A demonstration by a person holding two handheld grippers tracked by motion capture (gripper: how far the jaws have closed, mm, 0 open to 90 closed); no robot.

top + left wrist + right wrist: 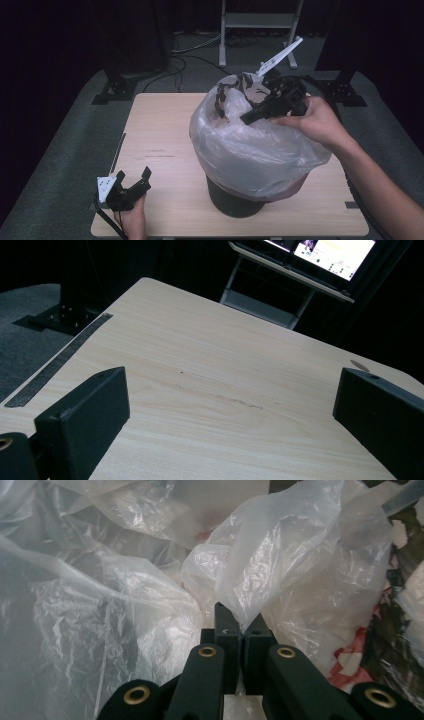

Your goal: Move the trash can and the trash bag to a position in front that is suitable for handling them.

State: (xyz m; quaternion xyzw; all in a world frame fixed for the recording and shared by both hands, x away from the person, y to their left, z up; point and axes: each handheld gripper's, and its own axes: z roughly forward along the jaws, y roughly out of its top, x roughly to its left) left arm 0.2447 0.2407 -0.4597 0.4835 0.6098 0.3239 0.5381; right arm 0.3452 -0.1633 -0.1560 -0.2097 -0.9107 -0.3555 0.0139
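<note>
So the right gripper [250, 117] is up over the top of the bag [250, 150], fingers [227, 625] pinched together on a fold of the thin clear plastic; in the right gripper view you can see the film caught right between the two black tips and bunching up above them. The bag is a big crinkly translucent one, draped over a dark bin [235, 200] that sits on the right half of the desk [160, 130], near the front edge. It balloons out wider than the bin and hangs down over its rim. There's some dark stuff poking out at the bag's open top on the far side, can't tell what it is. A bit of red print shows through the plastic low on the right in the right gripper view. The left gripper [132, 181] is way off at the front left corner of the desk, well apart from the bag, with its fingers [85, 415] spread wide and nothing between them, just bare wood. A strip of dark tape [60, 360] runs along the desk's left edge.
</note>
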